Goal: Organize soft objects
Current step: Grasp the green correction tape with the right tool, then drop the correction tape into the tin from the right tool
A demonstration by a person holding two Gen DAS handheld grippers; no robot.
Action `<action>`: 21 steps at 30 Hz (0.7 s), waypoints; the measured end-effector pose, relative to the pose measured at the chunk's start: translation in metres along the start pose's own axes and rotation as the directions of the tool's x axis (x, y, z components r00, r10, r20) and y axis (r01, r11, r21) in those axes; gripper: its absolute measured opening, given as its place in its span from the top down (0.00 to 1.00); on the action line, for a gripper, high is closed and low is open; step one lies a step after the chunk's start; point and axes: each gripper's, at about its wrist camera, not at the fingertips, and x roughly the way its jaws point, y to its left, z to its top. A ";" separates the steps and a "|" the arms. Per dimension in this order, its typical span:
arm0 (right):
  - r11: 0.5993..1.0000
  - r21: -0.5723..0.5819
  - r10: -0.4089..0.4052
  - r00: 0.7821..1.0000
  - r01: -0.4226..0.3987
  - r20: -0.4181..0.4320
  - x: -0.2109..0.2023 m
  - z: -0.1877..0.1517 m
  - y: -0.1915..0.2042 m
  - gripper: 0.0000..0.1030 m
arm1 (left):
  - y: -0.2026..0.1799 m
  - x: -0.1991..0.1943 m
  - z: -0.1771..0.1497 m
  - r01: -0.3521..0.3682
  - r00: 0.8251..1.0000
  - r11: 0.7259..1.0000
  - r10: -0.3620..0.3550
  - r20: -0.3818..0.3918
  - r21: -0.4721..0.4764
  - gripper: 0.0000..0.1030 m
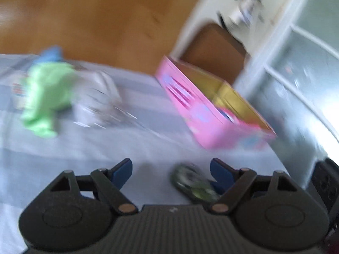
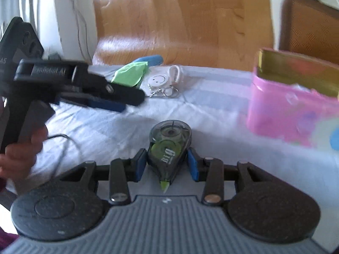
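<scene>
The right gripper [image 2: 167, 163] pinches a teardrop-shaped clear plastic tape dispenser [image 2: 169, 146] over the wrinkled sheet [image 2: 211, 110]; the left gripper [image 1: 170, 170] fingers [image 1: 120, 172] are spread, empty.

One pink box [image 2: 292, 114]; one tape dispenser [image 2: 169, 148]
</scene>
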 end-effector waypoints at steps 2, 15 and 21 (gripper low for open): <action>0.996 0.087 0.032 0.999 -0.033 0.013 -0.004 -0.003 -0.008 0.57 | -0.020 0.016 -0.003 0.005 0.997 1.000 -0.003 -0.075 0.027 0.24; 0.981 0.178 0.036 0.977 -0.075 0.209 -0.035 0.007 -0.035 0.57 | -0.067 0.039 0.019 0.028 0.994 0.999 -0.023 -0.102 0.042 0.49; 0.992 0.113 -0.091 0.943 0.058 0.319 -0.045 0.042 -0.058 0.57 | -0.116 0.061 0.069 0.056 0.998 0.983 -0.050 -0.040 0.177 0.47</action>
